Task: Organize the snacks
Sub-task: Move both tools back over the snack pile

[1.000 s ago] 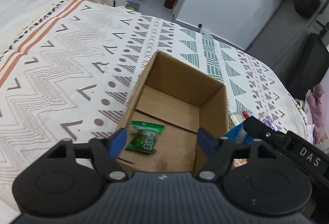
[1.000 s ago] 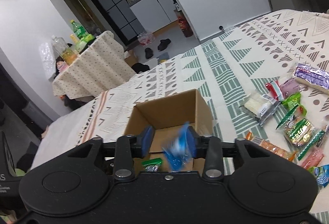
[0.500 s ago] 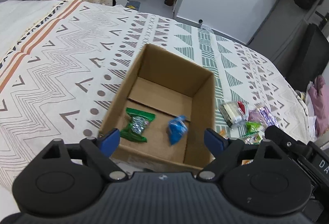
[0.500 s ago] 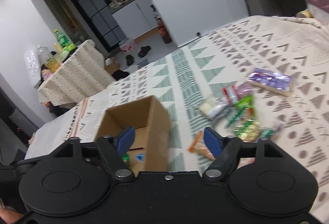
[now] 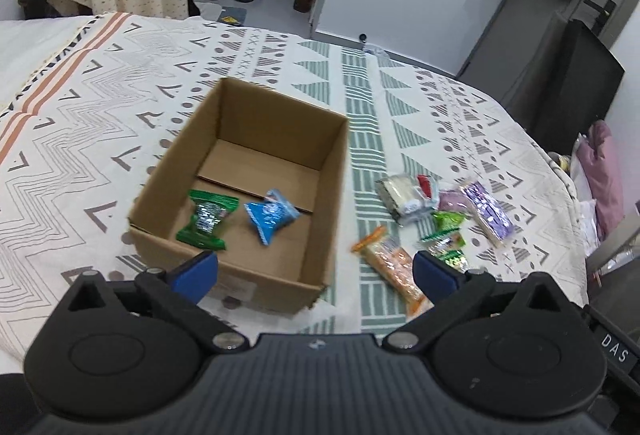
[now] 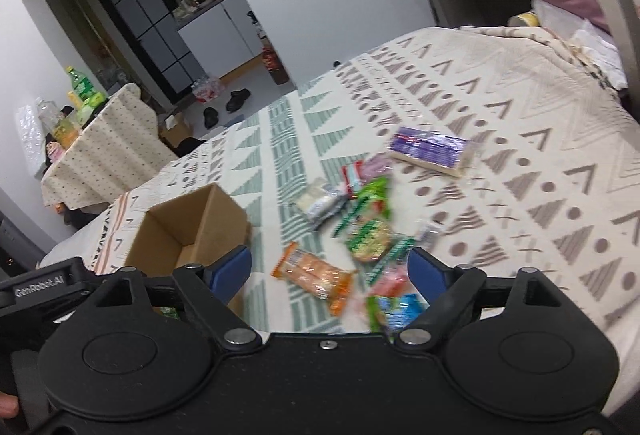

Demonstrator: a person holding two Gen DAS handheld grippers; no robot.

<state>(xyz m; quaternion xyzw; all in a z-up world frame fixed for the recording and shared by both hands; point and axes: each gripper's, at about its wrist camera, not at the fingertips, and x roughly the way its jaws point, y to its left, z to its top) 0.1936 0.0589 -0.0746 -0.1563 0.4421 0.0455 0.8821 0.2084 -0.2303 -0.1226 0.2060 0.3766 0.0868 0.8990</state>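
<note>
A: Where do the snacks sit, taking the box (image 5: pixel 240 191) as the mark?

B: The box stands on the bed (image 5: pixel 100 107), open side up, its long axis running away from the left camera. Inside it, near the front wall, lie a green pack (image 5: pixel 206 214) and a blue pack (image 5: pixel 270 214), side by side. The green one lies lengthwise with the box; the blue one points its narrow end toward the front wall.

A: And outside the box?

B: A pile lies on the bed just right of it. The orange pack (image 5: pixel 394 267) is nearest the box's right wall, its long axis slanting from the box's front corner toward the camera. Further right are a white pack (image 5: pixel 402 195), small green packs (image 5: pixel 446 235) and a long purple pack (image 5: pixel 486 213) that runs roughly parallel to the box's long side.

A: The tools?

B: The left tool (image 5: pixel 316 271) hovers over the box's front right corner, its jaws opening wide with nothing gripped. The right tool (image 6: pixel 330 269) is right of the box, above the pile, jaws also opening; the orange pack (image 6: pixel 316 275) shows between the fingers but lies on the bed, not clamped. That view is blurred
</note>
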